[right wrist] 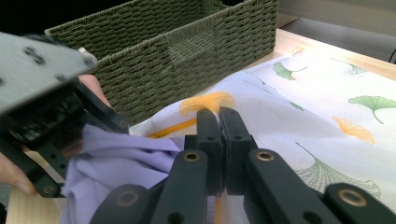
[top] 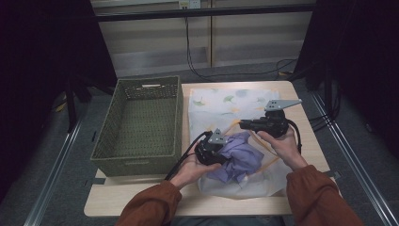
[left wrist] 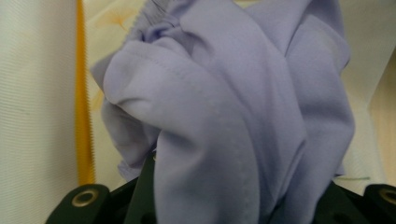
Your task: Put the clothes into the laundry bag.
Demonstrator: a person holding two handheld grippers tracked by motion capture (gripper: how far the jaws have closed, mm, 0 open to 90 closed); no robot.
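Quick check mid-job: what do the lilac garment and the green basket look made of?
Lilac garment: thin, smooth, matte fabric, likely a synthetic knit; soft folds and a stitched seam show. Green basket: woven cord, perhaps paper rope or plastic; a twisted weave shows.

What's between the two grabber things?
Bunched lilac cloth fills the stretch between the left gripper and the right gripper in the high view, lying on a leaf-printed white cloth.

A recording lab or studio is suggested: a small pale wooden table [top: 141,197] is flanked by black curtains [top: 42,56], with black cables [top: 197,70] trailed across grey floor.
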